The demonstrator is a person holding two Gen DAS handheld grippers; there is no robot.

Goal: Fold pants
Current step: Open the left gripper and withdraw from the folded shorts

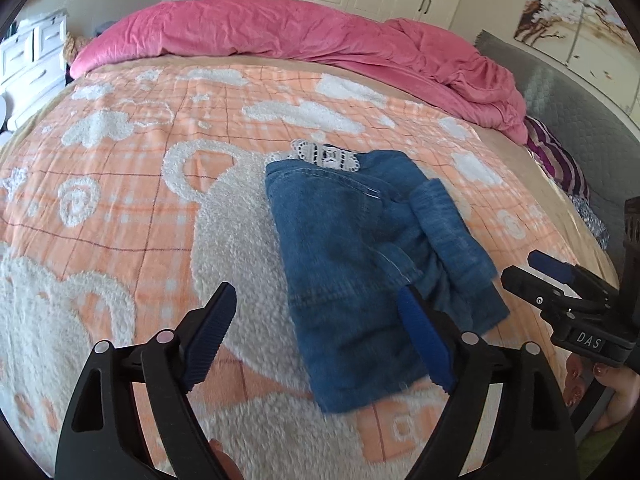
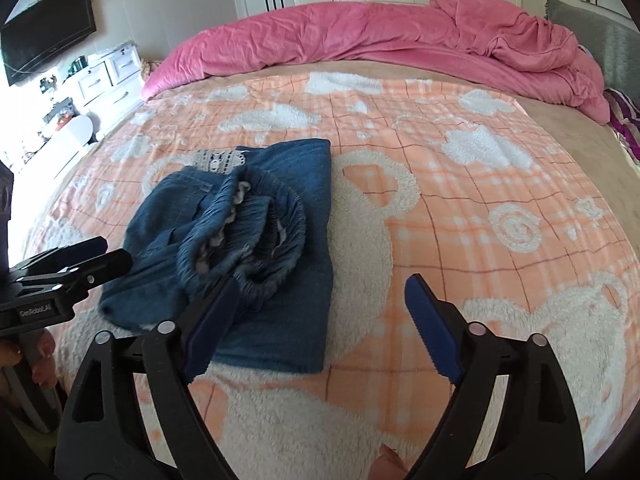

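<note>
Small blue denim pants (image 1: 360, 264) lie folded into a compact bundle on the orange and white bed blanket (image 1: 140, 200). White lace trim (image 1: 324, 156) shows at their far end. In the right wrist view the pants (image 2: 256, 240) show the elastic waistband (image 2: 256, 216) bunched on top. My left gripper (image 1: 316, 300) is open and empty, just above the bundle's near left edge. My right gripper (image 2: 320, 296) is open and empty, at the bundle's near right edge. The right gripper also shows in the left wrist view (image 1: 560, 280), and the left gripper in the right wrist view (image 2: 72, 264).
A rumpled pink duvet (image 1: 320, 36) lies along the far side of the bed. A grey headboard (image 1: 568, 104) and a striped pillow (image 1: 560, 160) are at the right. White drawers (image 2: 104, 76) and a wall television (image 2: 48, 48) stand at the left.
</note>
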